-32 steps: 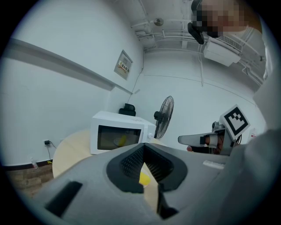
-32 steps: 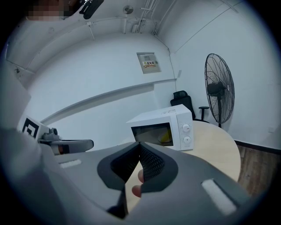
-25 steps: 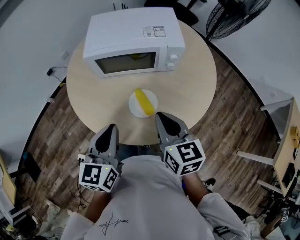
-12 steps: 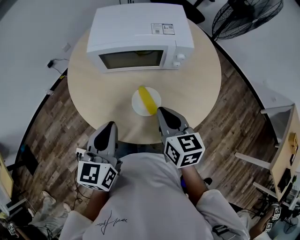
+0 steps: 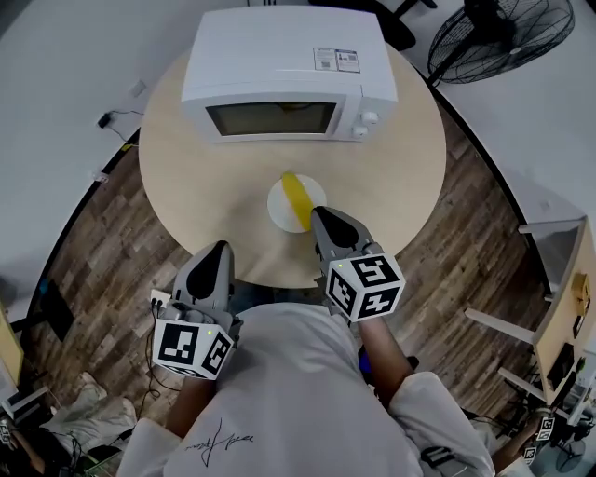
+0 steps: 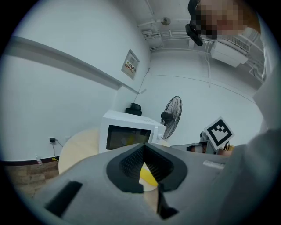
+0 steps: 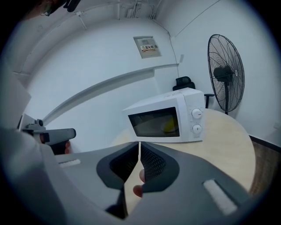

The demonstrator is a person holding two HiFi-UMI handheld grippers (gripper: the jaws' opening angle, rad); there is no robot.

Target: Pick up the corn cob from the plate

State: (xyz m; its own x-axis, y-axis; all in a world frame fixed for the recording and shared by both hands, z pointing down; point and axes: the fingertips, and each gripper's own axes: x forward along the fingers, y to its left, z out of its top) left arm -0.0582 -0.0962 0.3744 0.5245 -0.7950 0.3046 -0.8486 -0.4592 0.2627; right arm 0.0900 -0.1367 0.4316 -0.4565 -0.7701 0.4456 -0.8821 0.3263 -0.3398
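Round table (image 5: 186, 186): only head view shows whole corn cob (image 5: 298, 194), yellow, lying on white plate (image 5: 277, 212), microwave's (image 5: 289, 56) 6 o'clock. R gripper (image 5: 317, 214) at plate's 5 o'clock, jaws just cracked apart, empty; L gripper (image 5: 221, 249) pressed together, empty.

Round light-wood worktop (image 5: 186, 186) set close to a white wall (image 5: 56, 74), with a white microwave (image 5: 289, 56) at the far side. Dark wood-plank floor (image 5: 102, 270) around the near edge. Wall socket with trailing cable (image 5: 110, 121) low at left. Black pedestal fan (image 5: 507, 33) and black office chair (image 5: 400, 14) beyond the worktop. Small notice plate (image 7: 148, 46) high on the wall. Exposed pipework (image 6: 153, 35) along the ceiling. Even, diffuse lighting throughout.
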